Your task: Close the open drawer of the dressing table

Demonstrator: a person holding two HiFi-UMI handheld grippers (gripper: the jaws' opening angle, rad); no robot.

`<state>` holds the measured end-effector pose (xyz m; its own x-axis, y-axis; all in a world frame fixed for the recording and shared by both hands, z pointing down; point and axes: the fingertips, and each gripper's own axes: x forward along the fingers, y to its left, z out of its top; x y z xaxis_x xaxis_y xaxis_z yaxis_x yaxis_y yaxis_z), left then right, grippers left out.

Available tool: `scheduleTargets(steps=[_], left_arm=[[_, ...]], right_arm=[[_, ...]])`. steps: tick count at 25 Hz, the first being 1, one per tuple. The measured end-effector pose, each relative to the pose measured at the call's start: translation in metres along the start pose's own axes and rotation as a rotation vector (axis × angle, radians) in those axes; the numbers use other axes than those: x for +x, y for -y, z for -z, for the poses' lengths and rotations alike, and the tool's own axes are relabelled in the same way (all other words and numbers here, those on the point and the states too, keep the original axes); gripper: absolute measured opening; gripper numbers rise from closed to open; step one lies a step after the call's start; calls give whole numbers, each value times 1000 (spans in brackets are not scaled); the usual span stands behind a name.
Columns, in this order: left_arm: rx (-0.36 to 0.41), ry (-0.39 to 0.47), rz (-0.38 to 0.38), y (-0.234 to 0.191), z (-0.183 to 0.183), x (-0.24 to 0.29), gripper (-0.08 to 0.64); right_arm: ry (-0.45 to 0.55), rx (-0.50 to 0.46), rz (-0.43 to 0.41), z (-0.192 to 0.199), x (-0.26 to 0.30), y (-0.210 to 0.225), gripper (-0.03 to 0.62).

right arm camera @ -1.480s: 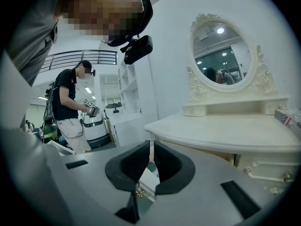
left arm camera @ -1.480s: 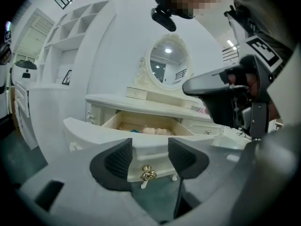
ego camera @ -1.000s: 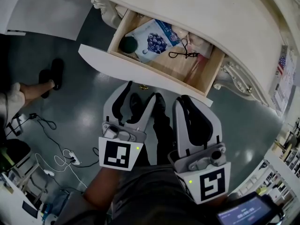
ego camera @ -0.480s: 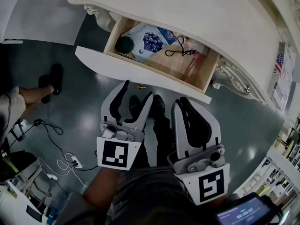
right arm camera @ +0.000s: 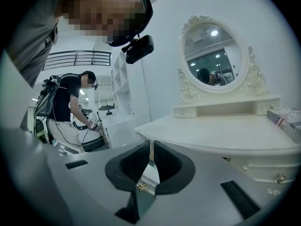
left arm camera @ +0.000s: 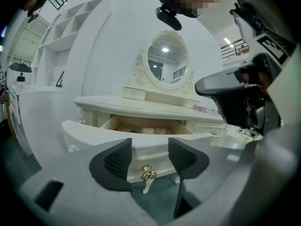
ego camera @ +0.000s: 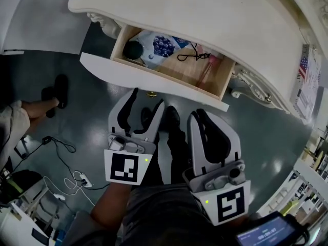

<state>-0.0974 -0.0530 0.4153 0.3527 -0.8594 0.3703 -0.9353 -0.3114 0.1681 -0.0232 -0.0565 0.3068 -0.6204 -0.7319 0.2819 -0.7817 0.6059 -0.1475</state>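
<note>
Where the left gripper [ego camera: 147, 99] [left arm camera: 150, 147] stands: low in front of the drawer, jaws apart and holding nothing; its tips sit close to the drawer front, though whether they touch it cannot be told
Between its jaws: in the left gripper view the brass knob [left arm camera: 149, 173] [ego camera: 151, 94] shows in the gap, ungripped, with the white drawer front behind it
Right gripper [ego camera: 199, 113] [right arm camera: 151, 147]: just beside the left one; jaws drawn together with only a thin slit between the pads, nothing in them; it points at the right part of the drawer front, a little short of it
Through that slit: a strip of the white front and the knob [right arm camera: 140, 186] below it
Drawer [ego camera: 154, 83] [left arm camera: 84, 135]: open; pulled partway out from under the table top, so that its wooden inside lies in view from above
Inside the drawer: a dark round thing [ego camera: 134, 49] at the left end; a pouch with a blueberry picture [ego camera: 161, 45] beside it; a black cord [ego camera: 192, 54] towards the right
Dressing table [ego camera: 205, 19] [left arm camera: 141, 105] [right arm camera: 225, 135]: cream, with a curved top that overhangs the drawer's rear part; an oval mirror [left arm camera: 164, 65] [right arm camera: 214, 46] in a carved frame stands on it
Floor [ego camera: 92, 111]: dark and glossy; cables [ego camera: 61, 158] lie at the left
Beyond: another person [right arm camera: 70, 107] stands bent forward, seen in the right gripper view
</note>
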Motion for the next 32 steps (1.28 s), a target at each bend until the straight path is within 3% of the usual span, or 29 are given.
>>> scheduleTargets(steps=[32], left_arm=[[47, 21, 2, -3, -11, 22, 249]], right_arm=[[11, 20, 62, 2, -12, 23, 17]])
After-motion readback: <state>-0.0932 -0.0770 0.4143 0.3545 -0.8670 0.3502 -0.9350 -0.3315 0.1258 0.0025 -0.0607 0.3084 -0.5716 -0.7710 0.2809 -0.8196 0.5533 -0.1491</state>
